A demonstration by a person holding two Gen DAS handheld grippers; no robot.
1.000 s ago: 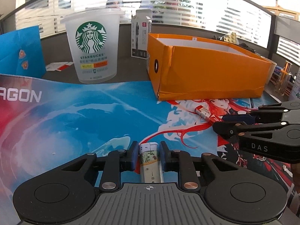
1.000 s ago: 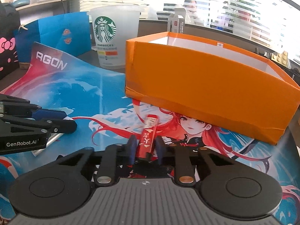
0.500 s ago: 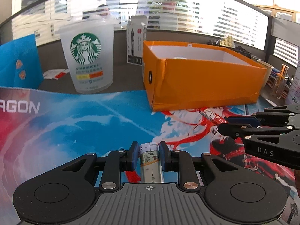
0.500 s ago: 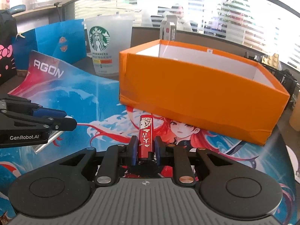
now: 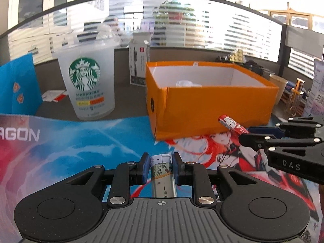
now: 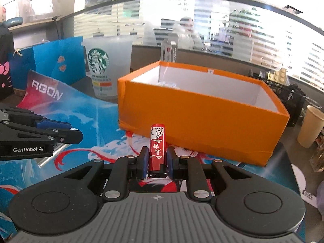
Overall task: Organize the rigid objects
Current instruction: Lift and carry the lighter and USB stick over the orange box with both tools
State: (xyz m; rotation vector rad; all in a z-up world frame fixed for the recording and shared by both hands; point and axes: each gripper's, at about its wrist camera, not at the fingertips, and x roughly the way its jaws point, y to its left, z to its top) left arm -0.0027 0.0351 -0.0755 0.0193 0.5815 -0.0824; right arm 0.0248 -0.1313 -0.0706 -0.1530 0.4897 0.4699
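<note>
My left gripper (image 5: 160, 167) is shut on a white lighter (image 5: 162, 172) with a printed label, held above the colourful desk mat (image 5: 70, 147). My right gripper (image 6: 156, 160) is shut on a red lighter (image 6: 157, 147) with gold characters, raised in front of the orange box (image 6: 200, 121). The red lighter also shows in the left wrist view (image 5: 232, 124), with the right gripper (image 5: 246, 135) to the right. The orange box (image 5: 212, 109) is open-topped with a white inside; something clear lies in it. The left gripper shows at the left of the right wrist view (image 6: 77, 135).
A Starbucks cup (image 5: 89, 83) stands left of the box. A small carton (image 5: 139, 60) stands behind it. A blue paper bag (image 5: 16, 89) is at far left. A paper cup (image 6: 311, 129) stands right of the box.
Both grippers have risen off the mat with their lighters. The red lighter now tilts up in front of the box wall, and the box's inside has come into view.
</note>
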